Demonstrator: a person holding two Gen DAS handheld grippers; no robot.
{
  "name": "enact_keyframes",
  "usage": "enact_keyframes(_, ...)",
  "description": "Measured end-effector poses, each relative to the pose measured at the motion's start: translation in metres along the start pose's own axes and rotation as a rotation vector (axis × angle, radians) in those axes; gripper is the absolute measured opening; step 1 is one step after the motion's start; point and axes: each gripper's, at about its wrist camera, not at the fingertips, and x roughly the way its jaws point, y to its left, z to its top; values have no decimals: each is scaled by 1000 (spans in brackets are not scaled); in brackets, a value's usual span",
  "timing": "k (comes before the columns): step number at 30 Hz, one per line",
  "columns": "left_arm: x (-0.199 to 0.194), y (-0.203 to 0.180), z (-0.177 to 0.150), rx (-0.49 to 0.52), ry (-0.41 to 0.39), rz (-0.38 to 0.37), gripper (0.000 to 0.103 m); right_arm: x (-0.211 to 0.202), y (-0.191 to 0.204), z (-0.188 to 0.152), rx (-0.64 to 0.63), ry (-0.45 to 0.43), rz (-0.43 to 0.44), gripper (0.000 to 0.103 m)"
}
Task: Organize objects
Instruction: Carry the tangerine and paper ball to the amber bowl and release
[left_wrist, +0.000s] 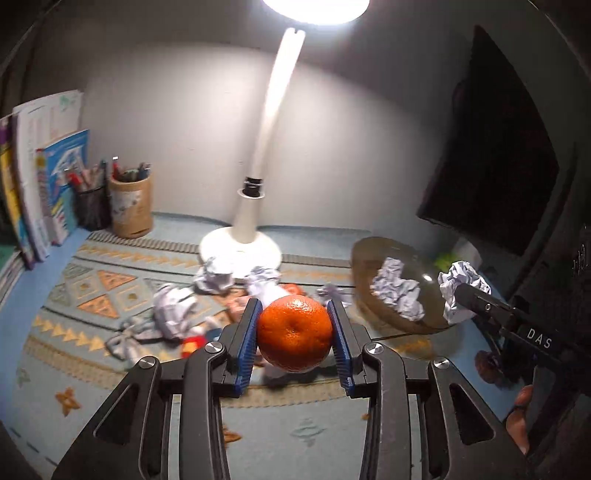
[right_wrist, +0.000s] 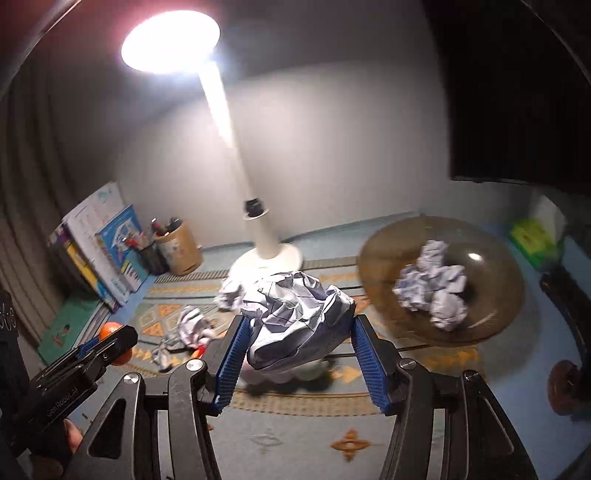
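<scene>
The left gripper (left_wrist: 294, 334) pinched an orange (left_wrist: 294, 333) up over the rug (left_wrist: 92, 295). The right gripper (right_wrist: 299, 332) pinched a paper ball (right_wrist: 295, 317), near the brown bowl (right_wrist: 376, 251) on the right

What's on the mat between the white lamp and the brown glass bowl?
In the right wrist view, bare patterned mat separates the white lamp's base from the brown glass bowl.

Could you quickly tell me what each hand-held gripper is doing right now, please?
Left hand-held gripper: closed on the orange.
Right hand-held gripper: closed on a crumpled paper ball.
</scene>
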Motion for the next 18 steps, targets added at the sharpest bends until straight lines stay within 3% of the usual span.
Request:
enact_keyframes(4,39,-46,17,34,38,-71,33,-17,-71,22,135,-57,-69,56)
enact_keyframes(7,70,-74,25,61,64,-114,33,-10,-106,30,194,-43,-110,56)
enact_keyframes(15,142,-121,25,131,101,-153,33,40,-143,36,270,45,-140,58)
enact_keyframes(16,149,-126,26,146,98,-160,35,45,-146,38,279,50,-144,60)
enact_keyframes(17,156,-131,26,167,95,-159,37,50,-149,38,294,55,-144,68)
enact_keyframes(18,161,-135,27,185,93,-149,52,55,-155,38,311,59,-141,73)
